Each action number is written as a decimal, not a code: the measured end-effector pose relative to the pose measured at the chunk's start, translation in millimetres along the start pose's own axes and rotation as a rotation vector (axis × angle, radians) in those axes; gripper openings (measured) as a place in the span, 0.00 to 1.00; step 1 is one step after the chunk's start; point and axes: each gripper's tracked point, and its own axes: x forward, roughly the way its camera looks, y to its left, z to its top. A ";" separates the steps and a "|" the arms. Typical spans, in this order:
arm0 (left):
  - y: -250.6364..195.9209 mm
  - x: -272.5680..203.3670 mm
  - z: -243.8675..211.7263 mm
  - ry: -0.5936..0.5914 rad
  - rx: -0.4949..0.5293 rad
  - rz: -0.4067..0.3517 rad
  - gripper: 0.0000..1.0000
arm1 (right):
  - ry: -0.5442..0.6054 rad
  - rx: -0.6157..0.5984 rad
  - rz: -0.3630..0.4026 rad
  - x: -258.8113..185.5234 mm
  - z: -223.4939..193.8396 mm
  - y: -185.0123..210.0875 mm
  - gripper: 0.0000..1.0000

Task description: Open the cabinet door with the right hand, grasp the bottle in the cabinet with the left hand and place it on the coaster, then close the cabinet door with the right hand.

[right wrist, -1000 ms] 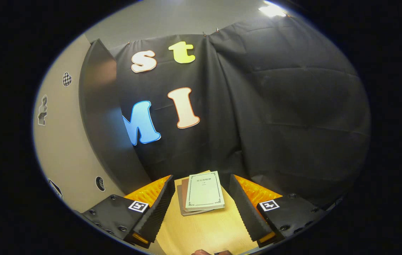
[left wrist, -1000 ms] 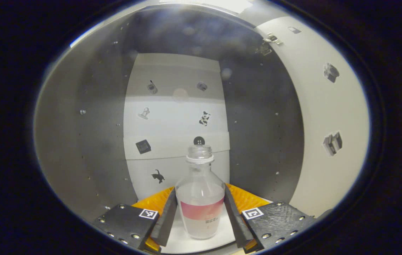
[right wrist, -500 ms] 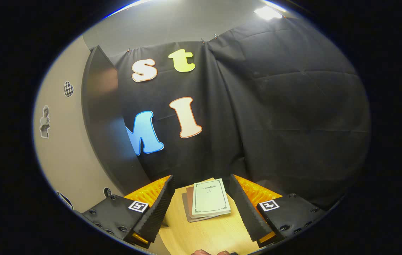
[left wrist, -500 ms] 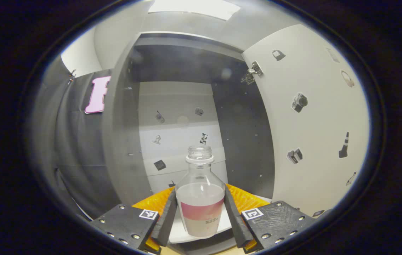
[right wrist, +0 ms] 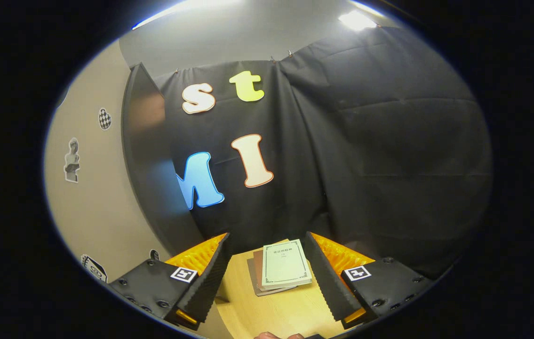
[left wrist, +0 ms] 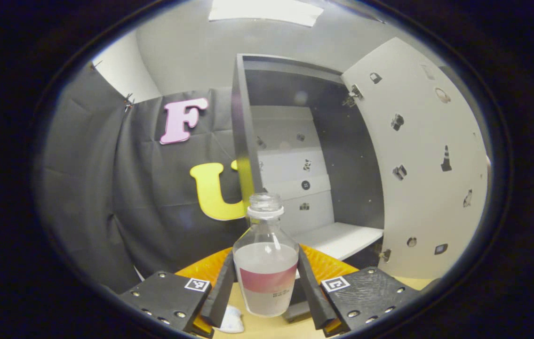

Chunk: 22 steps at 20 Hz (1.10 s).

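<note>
In the left gripper view, the left gripper (left wrist: pixel 267 287) has its two fingers pressed against the sides of one bottle (left wrist: pixel 266 263), one finger on each side, so it is clamped on the bottle; the bottle stands upright between them, clear glass with a pale liquid filling the lower body, one reddish label band around it, and an open threaded neck with no cap; it is held above the wooden table (left wrist: pixel 267 327), outside the cabinet (left wrist: pixel 295 155) and in front of it; a small white object (left wrist: pixel 232 325) lies on the table just left of the bottle's base, too cut off to identify, and whether it is the coaster cannot be told; behind the bottle the one cabinet stands with its one door (left wrist: pixel 417 179) swung wide open to the right, two hinges visible on its inner edge, several small picture stickers on its inner face and more on the back panel; the white shelf floor (left wrist: pixel 342 238) inside is bare.

In the right gripper view, the right gripper (right wrist: pixel 267 278) has its two fingers spread apart with nothing between them; it hangs over the wooden table (right wrist: pixel 276 315), well short of any object; ahead of the fingertips lies one stack of two books (right wrist: pixel 282 266), a pale green one on top of a brown one, flat on the table; to the left stands the cabinet's outer side (right wrist: pixel 147 155) and beside it the pale door face (right wrist: pixel 88 188) with four stickers partly visible.
</note>
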 end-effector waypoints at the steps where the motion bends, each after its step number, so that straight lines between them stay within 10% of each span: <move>1: 5.9 -7.9 -13.0 0.001 -0.010 0.009 0.71 | 0.001 0.006 -0.011 -3.1 -2.6 -2.1 0.98; 22: 8.7 -110.1 -335.5 0.214 -0.144 0.191 0.70 | 0.166 -0.068 -0.135 -74.7 -56.1 -29.7 0.98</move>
